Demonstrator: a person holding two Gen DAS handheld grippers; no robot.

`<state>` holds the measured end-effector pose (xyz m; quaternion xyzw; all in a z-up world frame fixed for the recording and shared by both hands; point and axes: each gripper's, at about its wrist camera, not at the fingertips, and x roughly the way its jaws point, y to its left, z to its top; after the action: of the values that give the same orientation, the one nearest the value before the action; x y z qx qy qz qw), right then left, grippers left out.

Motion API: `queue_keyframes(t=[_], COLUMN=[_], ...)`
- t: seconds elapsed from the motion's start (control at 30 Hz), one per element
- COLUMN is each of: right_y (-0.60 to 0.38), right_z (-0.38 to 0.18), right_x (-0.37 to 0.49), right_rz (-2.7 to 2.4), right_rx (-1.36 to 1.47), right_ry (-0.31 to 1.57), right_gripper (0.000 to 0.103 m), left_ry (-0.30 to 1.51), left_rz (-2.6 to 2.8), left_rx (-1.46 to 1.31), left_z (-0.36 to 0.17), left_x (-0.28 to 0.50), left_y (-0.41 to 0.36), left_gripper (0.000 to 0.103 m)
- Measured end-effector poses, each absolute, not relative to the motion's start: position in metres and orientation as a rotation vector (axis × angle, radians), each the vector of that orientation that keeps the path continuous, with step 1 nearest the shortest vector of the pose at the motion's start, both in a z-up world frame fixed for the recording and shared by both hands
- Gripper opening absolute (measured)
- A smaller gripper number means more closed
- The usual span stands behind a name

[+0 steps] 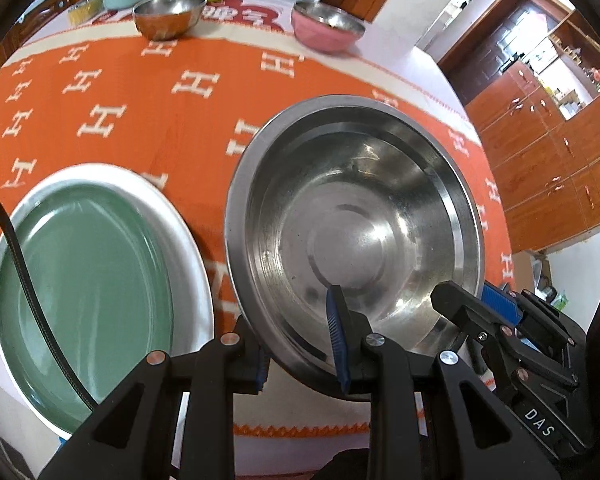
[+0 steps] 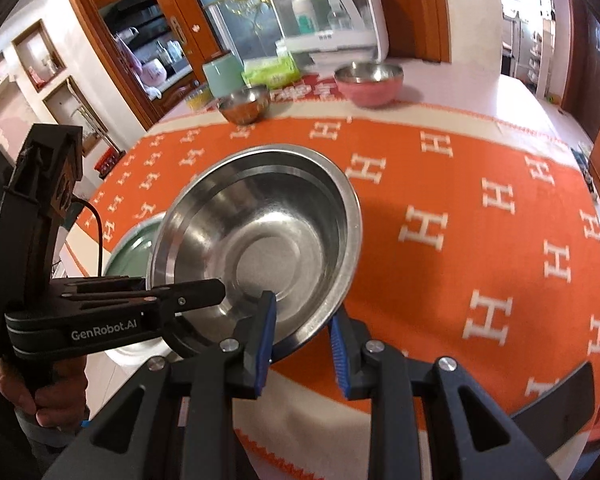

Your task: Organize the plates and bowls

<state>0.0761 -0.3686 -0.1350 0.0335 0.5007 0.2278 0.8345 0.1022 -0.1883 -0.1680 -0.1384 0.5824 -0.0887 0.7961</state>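
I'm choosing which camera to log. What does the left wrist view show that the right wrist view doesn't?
Only the left wrist view: the whole green plate on its white rim.
Only the right wrist view: the white appliance and the hand holding the left claw.
Both: the steel basin gripped at its rim by both claws, the small steel bowl and the pink bowl.

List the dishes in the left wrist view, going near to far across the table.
Green plate → large steel bowl held in both grippers → small steel bowl and pink bowl at the far edge.
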Motion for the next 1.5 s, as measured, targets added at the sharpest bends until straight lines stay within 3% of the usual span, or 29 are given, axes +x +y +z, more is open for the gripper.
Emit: queue_keyframes(t=[0.6, 0.9, 1.0, 1.13, 1.5], right_y=[-0.371, -0.371, -0.372, -0.376, -0.385], right_z=[-0.173, -0.176, -0.174, -0.167, -0.144], right_x=[0.071, 0.076, 0.076, 0.078, 0.091], right_rz=[0.443, 0.434, 0.433, 0.426, 0.395], right_rx=[0.028, -0.007, -0.022, -0.022, 0.001], right_ry=[1.206, 1.219, 1.206, 1.172, 1.090], right_gripper=[0.027, 0.028, 0.028, 0.043, 0.044], left_ry=[1.391, 1.373, 1.349, 1.307, 1.240], left_rz=[-0.190, -0.155, -0.137, -0.138, -0.143], left_rx=[-0.257, -0.200, -0.186, -0.187, -0.117], left_z=[-0.209, -0.202, -0.195, -0.181, -0.144], left_x=[0.098, 0.096, 0.095, 0.096, 0.099], left_y=[-0.204, -0.210, -0.208, -0.204, -0.199], left_gripper=[0.024, 0.036, 0.048, 0.055, 0.067])
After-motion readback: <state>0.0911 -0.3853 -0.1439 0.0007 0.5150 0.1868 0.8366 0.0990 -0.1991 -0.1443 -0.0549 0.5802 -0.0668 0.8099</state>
